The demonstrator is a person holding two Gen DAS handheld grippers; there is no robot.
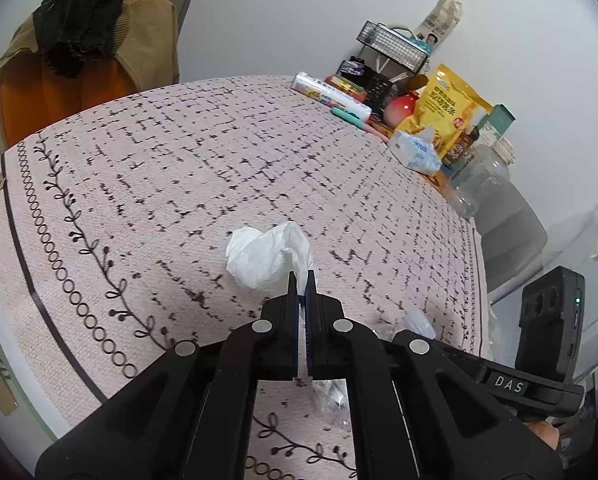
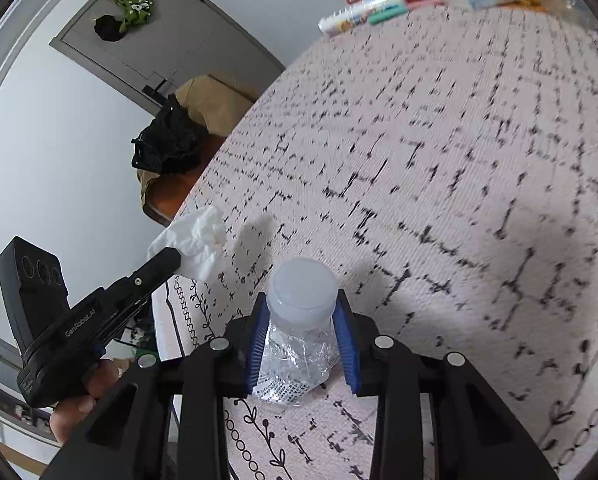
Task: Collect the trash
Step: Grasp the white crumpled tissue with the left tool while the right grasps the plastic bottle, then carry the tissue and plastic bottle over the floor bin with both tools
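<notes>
Trash is what I am after, and both pieces of it sit at the near edge of the surface (image 1: 147,184), which is covered by a pale patterned cloth. Far along that surface a clutter of snack bags (image 1: 451,108) and boxes stands against the wall, well apart from where I am working.

My right gripper (image 2: 301,320) has a crushed clear plastic bottle (image 2: 295,344) between its blue pads. The bottle's long axis runs straight along the fingers, with its white cap (image 2: 302,286) pointing away from me past the fingertips. I see the jaws clamped on the bottle's neck and crumpled body, both pads pressing the plastic.

My left gripper (image 1: 302,284) tilts down toward the cloth, jaws drawn together on a corner of a crumpled white tissue (image 1: 265,256). Most of the wad bulges forward and left of the tips. From the right camera the tissue hangs at that gripper's nose, beside the surface's edge.

I judge both pieces secured, so lifting and carrying them to a bin comes next; no bin is in view.
</notes>
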